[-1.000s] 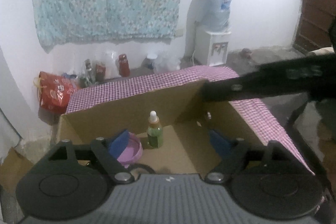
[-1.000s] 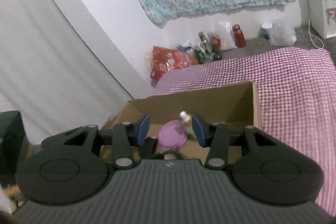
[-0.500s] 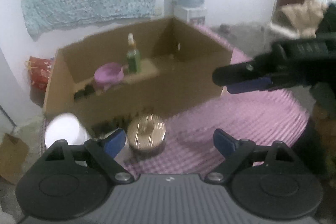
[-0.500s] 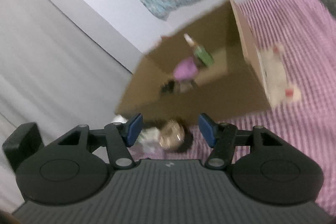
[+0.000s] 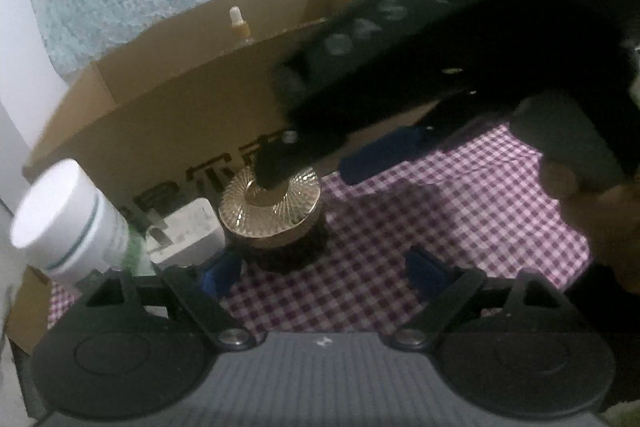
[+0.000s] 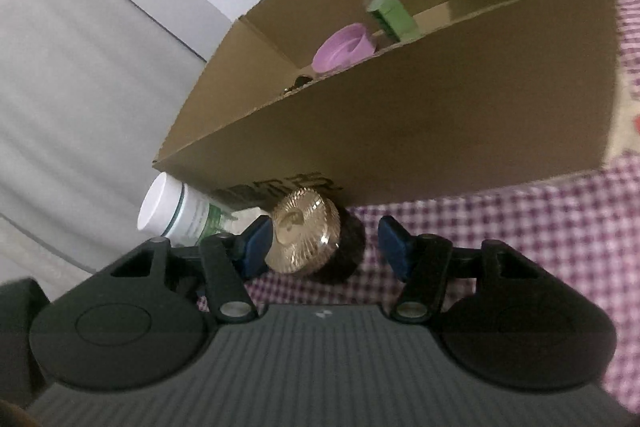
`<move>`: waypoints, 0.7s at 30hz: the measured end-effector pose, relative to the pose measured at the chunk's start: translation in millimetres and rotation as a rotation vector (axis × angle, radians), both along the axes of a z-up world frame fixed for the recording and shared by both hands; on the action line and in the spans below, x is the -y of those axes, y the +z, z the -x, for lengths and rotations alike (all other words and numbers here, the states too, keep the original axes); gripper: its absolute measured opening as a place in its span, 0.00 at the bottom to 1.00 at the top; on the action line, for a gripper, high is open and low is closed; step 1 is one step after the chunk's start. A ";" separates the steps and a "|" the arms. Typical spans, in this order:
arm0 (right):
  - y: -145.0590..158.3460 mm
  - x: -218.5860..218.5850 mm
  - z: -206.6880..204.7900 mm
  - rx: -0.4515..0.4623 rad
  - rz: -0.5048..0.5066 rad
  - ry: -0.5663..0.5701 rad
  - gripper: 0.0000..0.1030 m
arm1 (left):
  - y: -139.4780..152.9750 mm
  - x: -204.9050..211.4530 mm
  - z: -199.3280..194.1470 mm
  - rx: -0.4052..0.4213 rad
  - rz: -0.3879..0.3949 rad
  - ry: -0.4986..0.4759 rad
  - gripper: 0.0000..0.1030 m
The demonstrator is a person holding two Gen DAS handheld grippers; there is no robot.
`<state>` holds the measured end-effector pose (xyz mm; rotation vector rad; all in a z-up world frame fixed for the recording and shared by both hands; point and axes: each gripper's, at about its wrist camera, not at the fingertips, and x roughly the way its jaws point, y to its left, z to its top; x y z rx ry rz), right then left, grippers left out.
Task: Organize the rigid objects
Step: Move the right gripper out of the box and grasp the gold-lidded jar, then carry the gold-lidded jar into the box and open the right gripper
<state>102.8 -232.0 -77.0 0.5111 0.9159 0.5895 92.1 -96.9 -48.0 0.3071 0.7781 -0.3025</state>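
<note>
- Reaching down over the gold-lidded jar (image 6: 305,235), the right gripper (image 6: 325,247) has its jaws spread wide, one blue pad on either side of the jar and neither clearly touching it; it holds nothing. This looks like the line-up before a grasp.
- The jar stands on the checked cloth (image 6: 500,227) just in front of the cardboard box (image 6: 400,115), almost against its printed front wall. Being so near the box, it seems the next thing meant to go inside.
- The left gripper (image 5: 326,269) is also spread open and empty, low over the cloth on the near side of the jar (image 5: 270,205). In its view the right gripper (image 5: 316,167) crosses from the right, its dark finger over the gold lid. My guess is that the left one waits while the right one works.
- Inside the box a green dropper bottle (image 6: 386,7) stands upright beside a purple bowl (image 6: 344,47), towards the back wall; they appear to be already sorted.
- To the left of the jar, still outside the box, a white tub (image 6: 176,207) stands with a green label, and a small white block (image 5: 188,233) lies between it and the jar.
- The jar sits close to the box wall and to the white block, so a closing jaw could nudge either; a centred grip on its dark body seems safest.
</note>
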 end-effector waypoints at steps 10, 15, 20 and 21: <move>3.8 -21.7 -27.0 -0.032 -0.007 0.046 0.57 | -6.3 -6.8 -6.0 0.008 0.050 0.006 0.87; 5.9 -12.9 -17.6 -0.036 -0.002 0.038 0.58 | -5.4 -1.0 -0.5 0.015 0.068 -0.030 0.87; 5.7 7.8 -4.3 -0.043 0.003 0.004 0.58 | -4.8 19.8 11.4 0.031 0.081 -0.102 0.87; 6.1 14.0 0.9 -0.045 0.008 -0.009 0.58 | -5.2 23.8 13.7 0.036 0.084 -0.119 0.87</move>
